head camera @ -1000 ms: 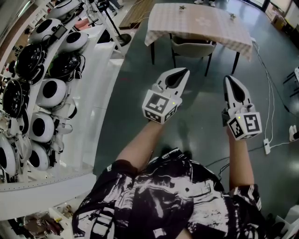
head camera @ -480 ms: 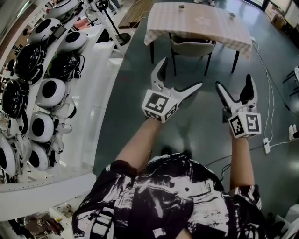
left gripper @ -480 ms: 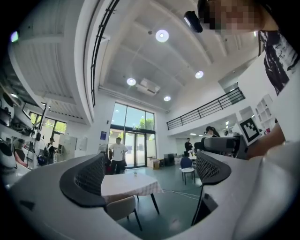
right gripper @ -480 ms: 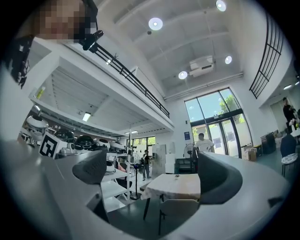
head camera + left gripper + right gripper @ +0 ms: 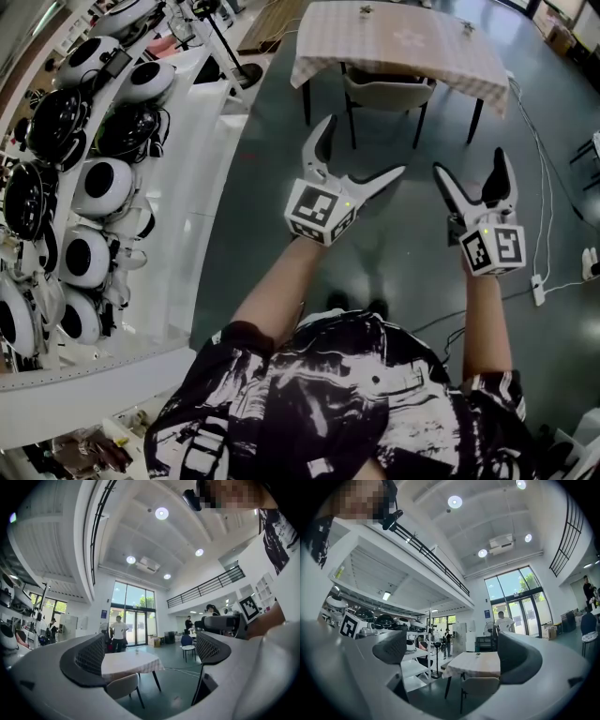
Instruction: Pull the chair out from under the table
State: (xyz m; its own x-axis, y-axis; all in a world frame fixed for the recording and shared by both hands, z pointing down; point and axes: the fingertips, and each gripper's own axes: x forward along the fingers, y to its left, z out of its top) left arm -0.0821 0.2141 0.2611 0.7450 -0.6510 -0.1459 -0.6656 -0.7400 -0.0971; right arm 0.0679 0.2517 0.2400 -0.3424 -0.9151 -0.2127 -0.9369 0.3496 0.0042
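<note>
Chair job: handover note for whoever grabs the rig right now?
Left gripper: jaws wide open, empty, held in the air.
Right gripper: jaws wide open, empty, held in the air.
Chair: tucked under the table, some way ahead of both grippers; nothing touches it.
Done: nothing on the chair yet.
Left: walk up, probably grip the chair back, and pull it clear of the table.
</note>
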